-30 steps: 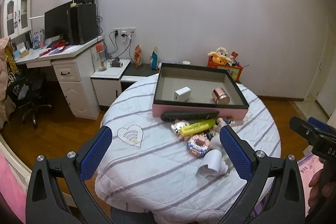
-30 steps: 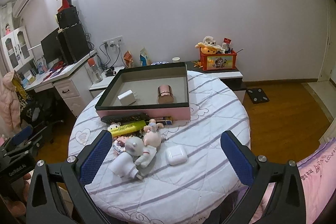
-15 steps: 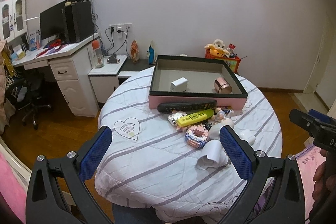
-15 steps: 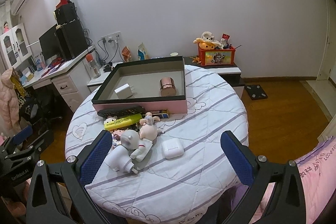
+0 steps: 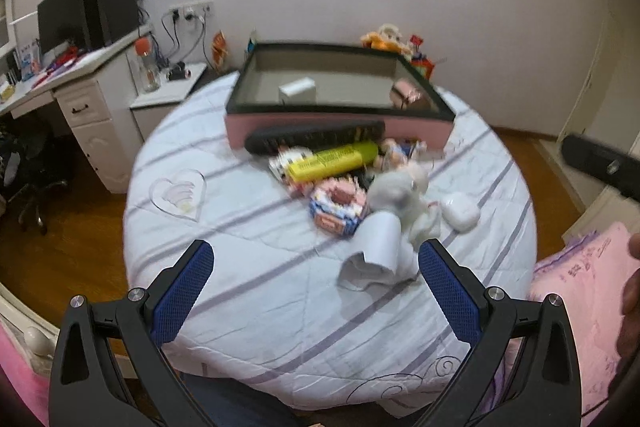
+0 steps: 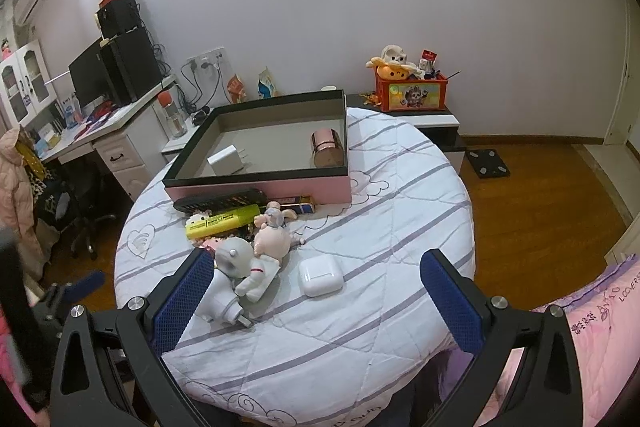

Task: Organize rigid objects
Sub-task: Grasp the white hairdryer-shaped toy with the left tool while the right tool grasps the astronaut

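On the round tabletop (image 6: 400, 195), toys, a yellow highlighter (image 6: 222, 221) and an earbud case (image 6: 320, 274) are heaped before the pink tray (image 6: 280, 187), while both grippers' jaws are held wide and empty.

left-wrist view motion-blurred, remote (image 5: 316, 137) smeared, bed (image 6: 592, 311) cropped

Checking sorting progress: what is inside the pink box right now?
Inside the pink box sit two things: a white charger block near the left and a rose-gold cylinder by the right wall. The front wall hides the floor strip just behind it.
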Available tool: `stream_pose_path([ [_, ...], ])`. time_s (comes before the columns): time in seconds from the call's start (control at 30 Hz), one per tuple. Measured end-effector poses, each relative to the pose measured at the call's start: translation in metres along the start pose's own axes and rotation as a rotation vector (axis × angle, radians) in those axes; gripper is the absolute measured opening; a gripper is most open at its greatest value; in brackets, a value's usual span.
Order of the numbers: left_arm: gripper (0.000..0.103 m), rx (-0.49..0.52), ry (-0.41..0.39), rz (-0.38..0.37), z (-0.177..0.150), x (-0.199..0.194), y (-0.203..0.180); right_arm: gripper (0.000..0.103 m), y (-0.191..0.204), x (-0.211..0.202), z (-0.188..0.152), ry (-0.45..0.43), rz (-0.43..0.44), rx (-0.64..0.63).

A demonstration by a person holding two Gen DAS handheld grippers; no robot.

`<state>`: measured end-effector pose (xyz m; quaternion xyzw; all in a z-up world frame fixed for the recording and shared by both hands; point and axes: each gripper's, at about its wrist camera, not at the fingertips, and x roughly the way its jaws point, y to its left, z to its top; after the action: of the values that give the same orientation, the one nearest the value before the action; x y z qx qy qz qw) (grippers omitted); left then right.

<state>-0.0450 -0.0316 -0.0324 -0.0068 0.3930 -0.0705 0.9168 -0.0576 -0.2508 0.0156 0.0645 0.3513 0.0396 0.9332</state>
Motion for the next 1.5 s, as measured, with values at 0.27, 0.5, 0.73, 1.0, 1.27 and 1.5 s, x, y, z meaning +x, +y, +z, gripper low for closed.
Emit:
stream_pose_path([
  [0.27,0.103,0.011,0.054,-0.004,-0.006,0.036,-0.013,0.103,-0.005,0.013,-0.004,0.033,0.002,0.011],
  [0.5,0.103,0.003,0.106,-0.037,-0.005,0.071,-0.022,0.103,-0.015,0.029,-0.006,0.065,0.0,0.026],
  [0.73,0.101,0.032,0.119,-0.065,-0.011,0.091,-0.029,0.103,-0.022,0.041,-0.008,0.091,-0.009,0.041],
  [1.0,0.064,0.049,0.084,-0.126,-0.011,0.085,-0.025,0.103,-0.018,0.051,-0.01,0.115,-0.003,0.037],
  [1.27,0.063,0.016,0.074,-0.144,-0.015,0.073,-0.012,0.103,-0.006,0.061,-0.016,0.141,0.011,0.017],
  [1.5,0.063,-0.019,0.039,-0.111,-0.01,0.05,0.011,0.103,0.021,0.086,-0.021,0.187,0.062,-0.04],
])
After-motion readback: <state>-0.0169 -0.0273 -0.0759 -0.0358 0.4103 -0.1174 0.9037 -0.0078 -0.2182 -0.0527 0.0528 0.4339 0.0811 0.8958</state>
